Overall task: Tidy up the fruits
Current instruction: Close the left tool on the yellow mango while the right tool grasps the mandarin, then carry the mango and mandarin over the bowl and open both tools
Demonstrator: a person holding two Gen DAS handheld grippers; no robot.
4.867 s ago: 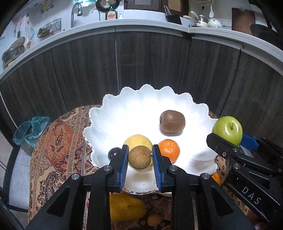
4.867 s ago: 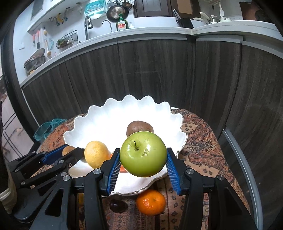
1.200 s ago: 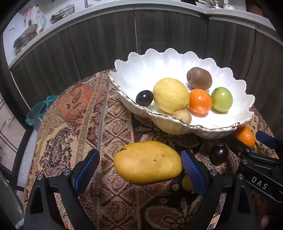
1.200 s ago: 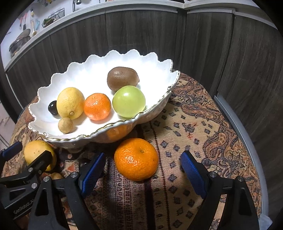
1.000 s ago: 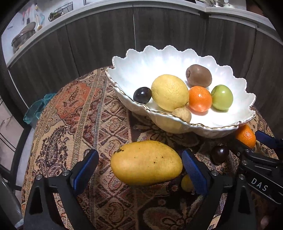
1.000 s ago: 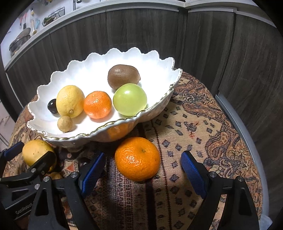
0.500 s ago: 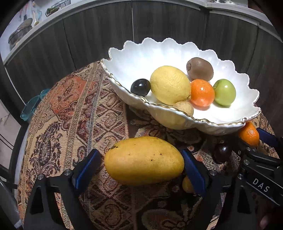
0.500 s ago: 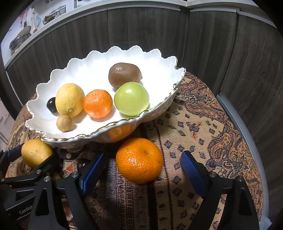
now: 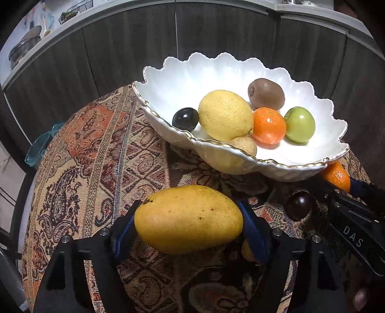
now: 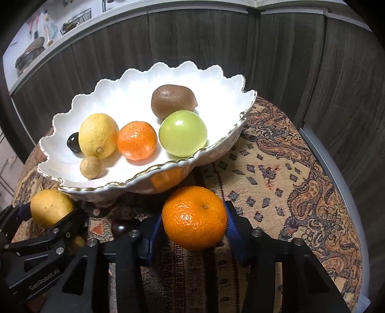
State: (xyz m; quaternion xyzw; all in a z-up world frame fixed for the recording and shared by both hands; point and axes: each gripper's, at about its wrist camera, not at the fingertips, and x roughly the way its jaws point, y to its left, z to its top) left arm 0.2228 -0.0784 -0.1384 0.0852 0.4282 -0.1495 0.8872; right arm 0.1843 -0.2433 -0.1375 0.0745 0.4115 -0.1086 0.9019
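Both pairs of my fingers have closed since a moment ago: my left gripper (image 9: 189,237) now clamps the yellow mango (image 9: 188,219), my right gripper (image 10: 192,234) the loose mandarin (image 10: 194,218), on the patterned cloth (image 10: 276,183). Beyond sits the white bowl (image 10: 125,96) with lemon (image 10: 98,136), apple (image 10: 183,133), kiwi (image 10: 173,100).

Patterned tablecloth (image 9: 101,154) was spread under and ahead of the fingers. Dark wood cabinets (image 10: 216,43) ran across behind it, far ahead, with a wire rack (image 10: 75,20) up top left.
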